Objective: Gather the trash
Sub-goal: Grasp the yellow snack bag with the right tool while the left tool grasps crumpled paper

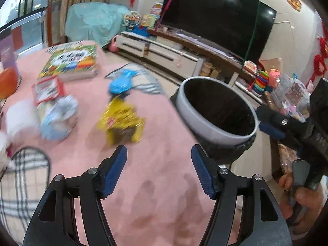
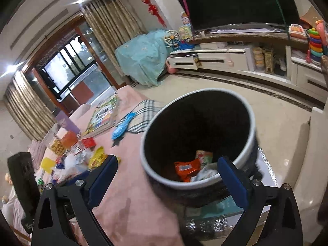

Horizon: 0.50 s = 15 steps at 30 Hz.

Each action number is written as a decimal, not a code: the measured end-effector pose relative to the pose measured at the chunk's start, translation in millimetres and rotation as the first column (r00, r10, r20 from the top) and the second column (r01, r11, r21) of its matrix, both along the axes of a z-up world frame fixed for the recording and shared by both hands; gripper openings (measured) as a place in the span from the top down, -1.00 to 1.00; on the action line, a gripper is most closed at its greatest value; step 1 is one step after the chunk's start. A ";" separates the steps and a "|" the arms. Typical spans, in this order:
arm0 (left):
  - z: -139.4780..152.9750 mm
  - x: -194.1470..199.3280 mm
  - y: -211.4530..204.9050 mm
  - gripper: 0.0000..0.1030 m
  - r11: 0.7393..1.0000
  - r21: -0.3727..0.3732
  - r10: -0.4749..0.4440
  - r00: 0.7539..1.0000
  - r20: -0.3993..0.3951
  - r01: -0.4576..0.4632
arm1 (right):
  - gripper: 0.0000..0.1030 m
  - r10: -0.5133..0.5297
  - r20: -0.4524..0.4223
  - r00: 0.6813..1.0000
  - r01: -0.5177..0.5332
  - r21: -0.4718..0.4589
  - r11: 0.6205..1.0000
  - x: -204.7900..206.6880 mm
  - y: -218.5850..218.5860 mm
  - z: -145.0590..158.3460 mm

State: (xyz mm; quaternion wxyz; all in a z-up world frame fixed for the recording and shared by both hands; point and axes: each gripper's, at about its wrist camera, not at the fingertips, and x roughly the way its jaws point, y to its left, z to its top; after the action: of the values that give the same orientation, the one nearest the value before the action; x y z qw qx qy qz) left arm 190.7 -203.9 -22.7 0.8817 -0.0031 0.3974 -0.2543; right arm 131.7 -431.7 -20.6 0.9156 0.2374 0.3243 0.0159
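A round trash bin [image 1: 217,110] with a white rim and black liner stands at the right edge of the pink-covered table [image 1: 155,176]. In the right wrist view the bin [image 2: 201,135] holds an orange wrapper [image 2: 185,169] and other crumpled packets. My right gripper [image 2: 170,176] is open above the bin's near rim, nothing between its fingers. My left gripper [image 1: 158,164] is open and empty over bare pink cloth. Ahead of it lie a yellow snack wrapper [image 1: 122,121], a blue wrapper [image 1: 121,83] and a crumpled pale blue and white packet [image 1: 59,116]. The right gripper [image 1: 272,123] shows beside the bin.
Books and a colourful puzzle box [image 1: 71,61] lie at the table's far end, with an orange object [image 1: 7,82] at the left. A plaid chair back [image 1: 22,176] sits at the near left. Beyond the table are a TV [image 1: 217,14], a low cabinet [image 1: 164,51] and toys.
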 end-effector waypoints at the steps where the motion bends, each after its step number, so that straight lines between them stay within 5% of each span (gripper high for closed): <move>1: -2.3 -1.0 7.3 -0.28 1.000 0.000 0.013 1.000 -0.006 -0.013 | -0.92 0.009 0.005 1.000 -0.009 0.005 1.000 -0.8 6.1 0.5; 15: -16.5 -14.7 93.1 -0.29 0.986 -0.001 0.167 0.986 -0.029 -0.167 | -0.93 0.145 0.001 0.989 -0.145 -0.030 0.989 1.5 82.4 -11.2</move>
State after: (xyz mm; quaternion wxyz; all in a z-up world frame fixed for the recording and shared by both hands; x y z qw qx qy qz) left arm 176.1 -110.9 -39.3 0.8940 -0.0416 0.4080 -0.1803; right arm 133.1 -349.3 -31.8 0.9159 0.1996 0.3395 0.0780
